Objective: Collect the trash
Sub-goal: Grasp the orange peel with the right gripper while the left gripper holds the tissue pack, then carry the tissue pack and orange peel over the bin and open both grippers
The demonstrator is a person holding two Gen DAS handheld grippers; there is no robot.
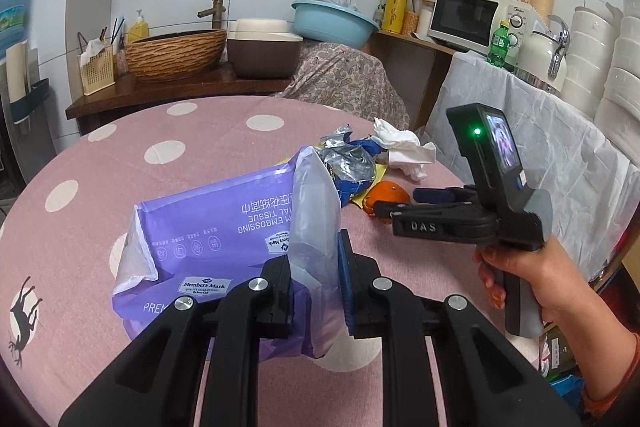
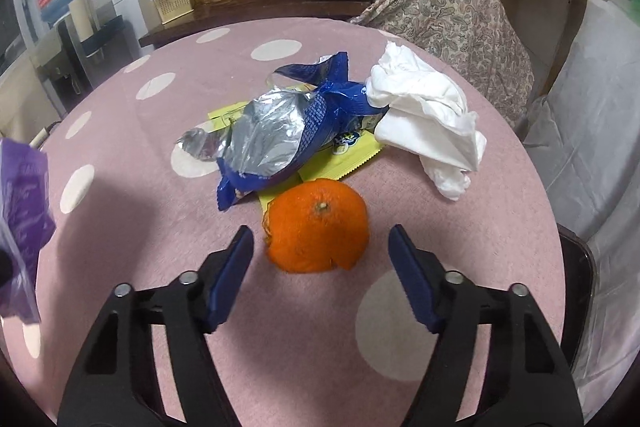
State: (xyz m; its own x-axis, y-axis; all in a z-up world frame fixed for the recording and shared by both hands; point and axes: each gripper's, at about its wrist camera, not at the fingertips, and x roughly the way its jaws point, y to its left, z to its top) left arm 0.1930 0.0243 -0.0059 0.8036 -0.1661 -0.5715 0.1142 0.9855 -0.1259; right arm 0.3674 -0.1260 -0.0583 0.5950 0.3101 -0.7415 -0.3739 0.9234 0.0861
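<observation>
Here the right gripper (image 2: pixel 320 267) stands with its jaws apart and nothing pressed between them, its blue ribbed pads (image 2: pixel 232 275) flanking the orange peel (image 2: pixel 318 225) without touching it. The peel sits dome-up on the pink polka-dot tablecloth (image 2: pixel 120 187), torn along its lower edge, so it is likely a hollow shell: light, springy, a little waxy, and apt to cave in under a hard squeeze. A gentle pinch across the dome's widest part, low near the cloth, looks the safest hold.

The left gripper (image 1: pixel 316 279) is closed narrowly on the thin mouth edge of the purple tissue-pack bag (image 1: pixel 208 227), a soft, slick plastic film that droops and crinkles; judging by the way it gapes, it serves as the trash sack.

Just beyond the peel lies a crumpled blue snack wrapper (image 2: pixel 272 139) with a silver foil lining, stiff-creased and featherlight, resting on a flat yellow-green packet (image 2: pixel 340 163). Beside these, to the right, is a wad of white tissue (image 2: pixel 424 119), soft and compressible, easy to nip anywhere. All of this litter lies well apart from the bag's opening.
</observation>
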